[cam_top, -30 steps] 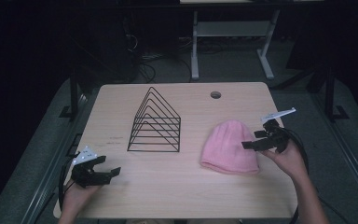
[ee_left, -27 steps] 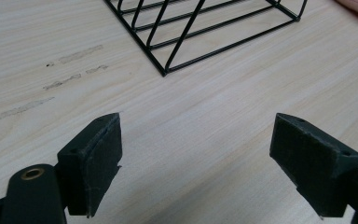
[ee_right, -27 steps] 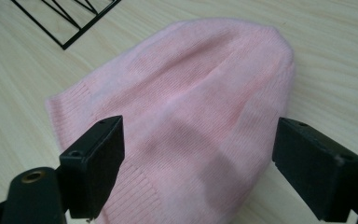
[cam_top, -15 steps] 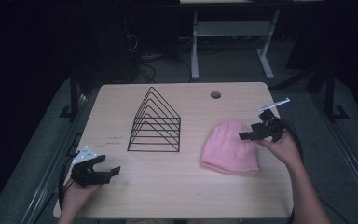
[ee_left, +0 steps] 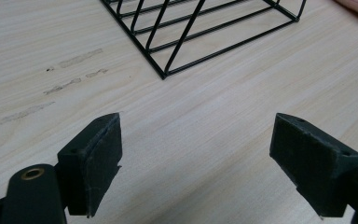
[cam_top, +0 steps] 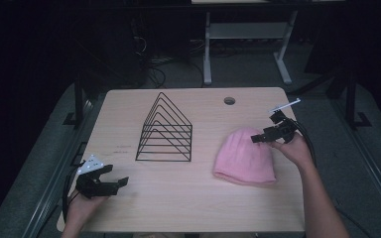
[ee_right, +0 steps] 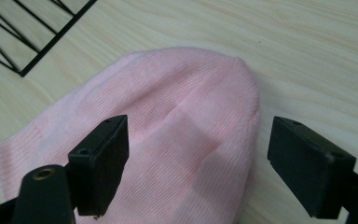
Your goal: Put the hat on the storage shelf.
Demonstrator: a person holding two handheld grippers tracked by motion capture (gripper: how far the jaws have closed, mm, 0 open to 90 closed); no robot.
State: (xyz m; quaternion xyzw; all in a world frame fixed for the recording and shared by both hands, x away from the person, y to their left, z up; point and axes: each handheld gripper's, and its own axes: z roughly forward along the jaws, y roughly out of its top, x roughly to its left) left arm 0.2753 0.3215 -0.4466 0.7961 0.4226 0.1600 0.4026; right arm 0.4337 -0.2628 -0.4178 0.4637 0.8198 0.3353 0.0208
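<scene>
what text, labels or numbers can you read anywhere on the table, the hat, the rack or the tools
None: no readable word, label, brand or number stands on anything here.
Pink knit beanie: plain ribbed knit, no tag or logo visible.
Black wire rack: bare wire, no label.
Wooden table: a few faint smudges near the rack, not writing.
Left tool and right tool: plain black pads, no markings.

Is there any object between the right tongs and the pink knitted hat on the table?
Nothing visible is in the way. The right tongs stand open directly above the crown of the pink knitted hat. The black wire rack stands aside, on the hat's far side.
</scene>
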